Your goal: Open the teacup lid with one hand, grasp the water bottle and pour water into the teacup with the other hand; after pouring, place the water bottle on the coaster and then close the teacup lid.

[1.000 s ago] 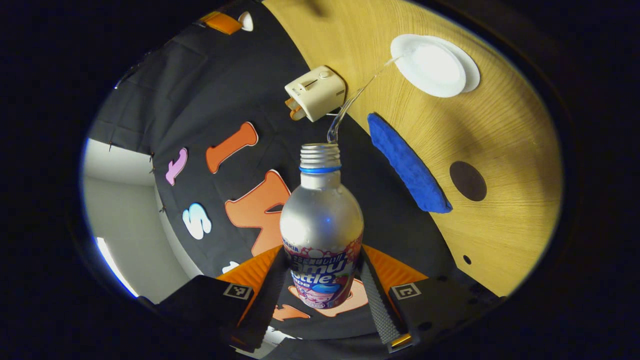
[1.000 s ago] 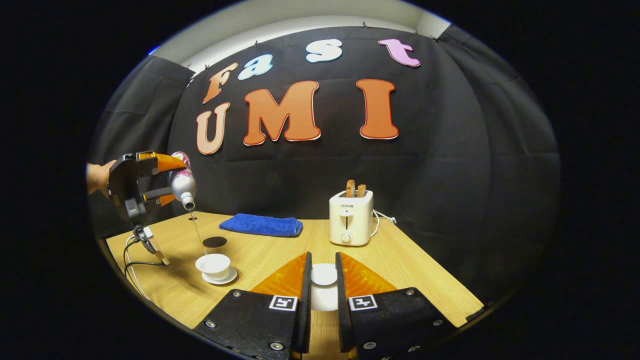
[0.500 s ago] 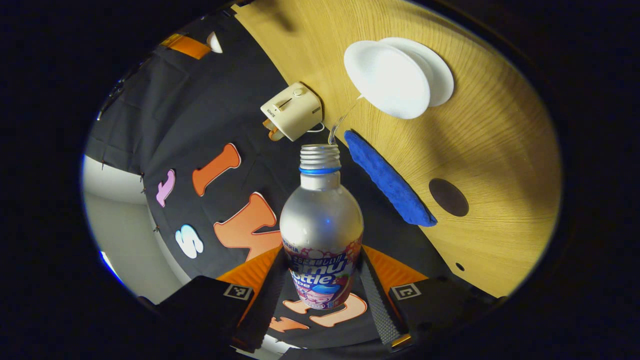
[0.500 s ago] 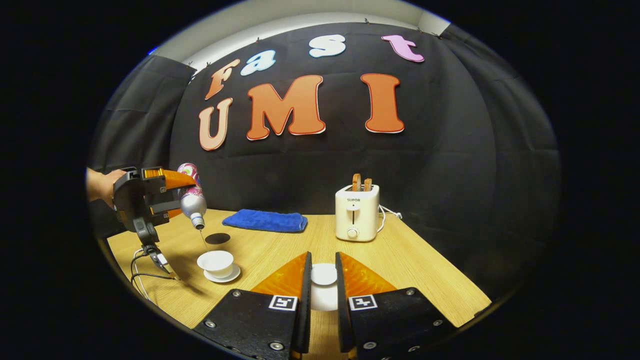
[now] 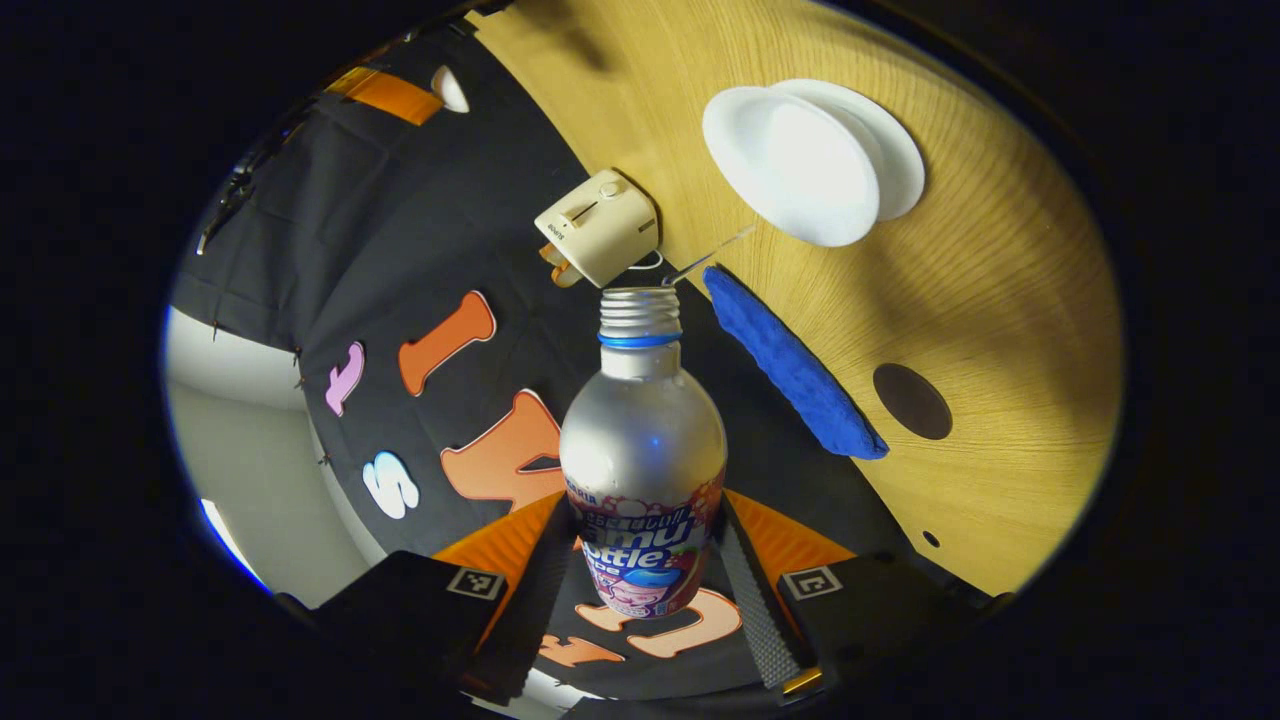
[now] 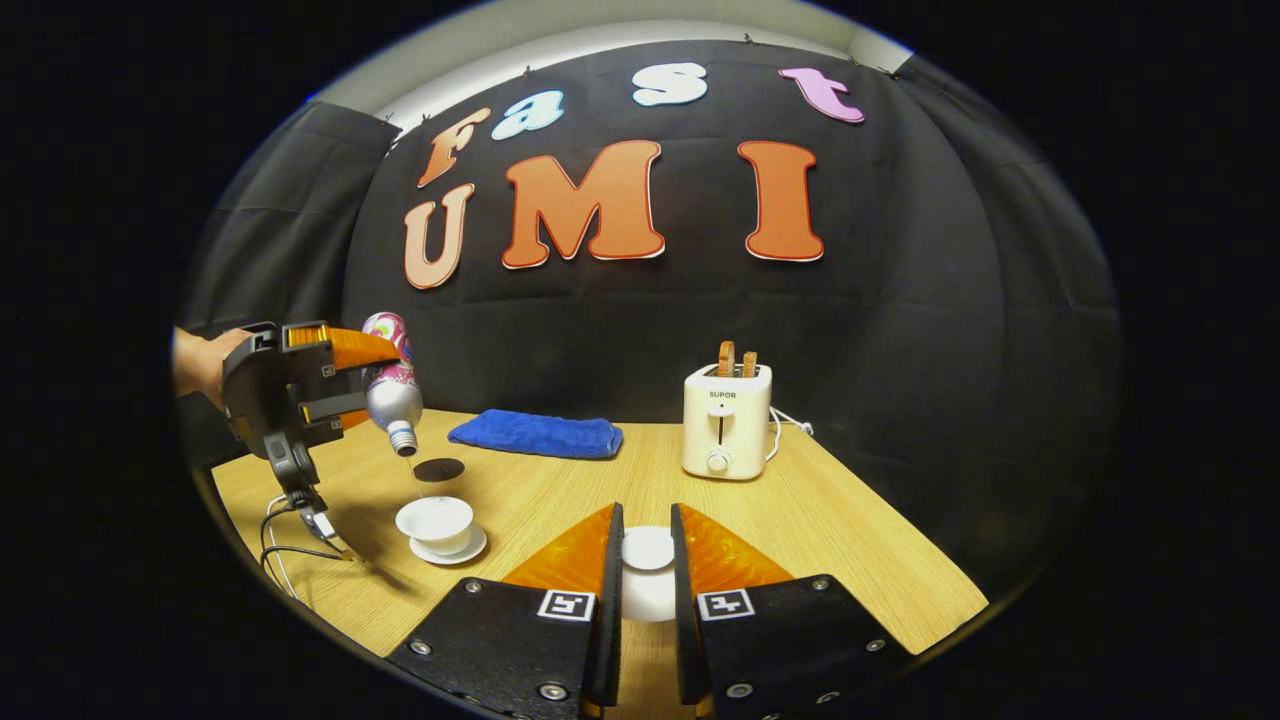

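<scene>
Wooden table [image 6: 800, 520] bears toaster [image 6: 727, 422], blue towel [image 6: 535, 435], dark coaster [image 6: 439, 469]. Left gripper [image 6: 350, 385] clamps water bottle [image 5: 642, 455], tilted neck-down above open teacup [image 6: 434, 519] on saucer; thin stream visible. Right gripper [image 6: 645, 570], jaws narrowly parted, pinches white lid [image 6: 647, 550] above table.

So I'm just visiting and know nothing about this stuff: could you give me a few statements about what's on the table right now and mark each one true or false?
1. The water bottle is tipped mouth-down over the teacup. True.
2. The teacup lid sits on the cup. False: the right gripper holds it, away from the cup.
3. The bottle stands on the coaster. False: the left gripper holds it up.
4. The blue towel lies folded, left of the toaster. True.
</scene>
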Tool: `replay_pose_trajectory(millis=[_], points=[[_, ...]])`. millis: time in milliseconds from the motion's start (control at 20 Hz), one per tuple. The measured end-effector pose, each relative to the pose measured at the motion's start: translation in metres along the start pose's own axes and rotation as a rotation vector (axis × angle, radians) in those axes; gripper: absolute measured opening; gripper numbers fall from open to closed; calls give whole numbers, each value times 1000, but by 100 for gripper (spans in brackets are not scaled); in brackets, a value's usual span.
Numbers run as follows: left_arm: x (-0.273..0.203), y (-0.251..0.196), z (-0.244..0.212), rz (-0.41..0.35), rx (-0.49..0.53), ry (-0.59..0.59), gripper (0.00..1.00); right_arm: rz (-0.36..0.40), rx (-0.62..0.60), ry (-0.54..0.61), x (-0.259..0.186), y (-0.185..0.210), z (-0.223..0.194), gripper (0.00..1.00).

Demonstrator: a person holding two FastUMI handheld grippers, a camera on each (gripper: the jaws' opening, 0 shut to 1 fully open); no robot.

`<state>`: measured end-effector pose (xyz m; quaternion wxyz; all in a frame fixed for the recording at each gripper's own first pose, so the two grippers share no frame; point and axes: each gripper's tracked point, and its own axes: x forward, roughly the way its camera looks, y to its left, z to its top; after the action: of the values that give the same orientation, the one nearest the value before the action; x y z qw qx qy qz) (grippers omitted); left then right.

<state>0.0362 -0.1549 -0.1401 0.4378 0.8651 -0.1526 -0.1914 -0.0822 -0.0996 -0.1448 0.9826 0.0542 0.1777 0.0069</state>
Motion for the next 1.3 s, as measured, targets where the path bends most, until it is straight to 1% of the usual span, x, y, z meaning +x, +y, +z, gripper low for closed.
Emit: replay_pose_trajectory(millis=[50, 150, 250, 400, 450, 500, 550, 650, 700, 750, 800, 850, 900, 1050, 1100, 1150, 1200, 1300], points=[[-1, 9, -5, 18, -13, 3, 83, 3, -2, -1, 0, 3, 1, 23], [-2, 27, -8, 62, -43, 4, 88, 9, 4, -8, 2, 8, 6, 23], [-5, 35, -15, 86, -56, 19, 83, 17, 4, -11, 3, 14, 9, 23], [-13, 53, -30, 134, -114, 38, 86, 26, -13, -17, 3, 24, 13, 23], [-14, 58, -35, 152, -142, 45, 85, 30, -15, -20, 3, 28, 15, 23], [-14, 65, -42, 174, -177, 51, 82, 34, -16, -21, 3, 32, 17, 23], [-14, 69, -49, 178, -233, 60, 85, 34, -12, -23, 4, 35, 20, 23], [-8, 70, -67, 180, -363, 98, 85, 46, 2, -34, 5, 45, 27, 23], [-11, 73, -79, 191, -426, 123, 81, 55, 2, -44, 3, 52, 31, 23], [-11, 77, -89, 206, -481, 138, 88, 62, -6, -53, 4, 57, 35, 23], [-10, 80, -95, 226, -534, 150, 81, 68, -15, -61, 3, 63, 38, 23], [-10, 85, -103, 249, -584, 163, 84, 77, -20, -66, 4, 68, 42, 23], [-10, 89, -108, 272, -633, 171, 80, 86, -22, -70, 4, 72, 44, 23], [-13, 101, -127, 355, -794, 188, 80, 100, -30, -87, 5, 84, 53, 23], [-12, 107, -130, 381, -856, 189, 84, 105, -32, -89, 6, 87, 54, 23], [-13, 109, -131, 408, -928, 181, 80, 108, -32, -91, 8, 90, 56, 23], [-14, 111, -131, 432, -1004, 180, 84, 111, -30, -92, 9, 93, 57, 23], [-15, 105, -137, 471, -1155, 176, 84, 116, -30, -90, 12, 98, 55, 23]])
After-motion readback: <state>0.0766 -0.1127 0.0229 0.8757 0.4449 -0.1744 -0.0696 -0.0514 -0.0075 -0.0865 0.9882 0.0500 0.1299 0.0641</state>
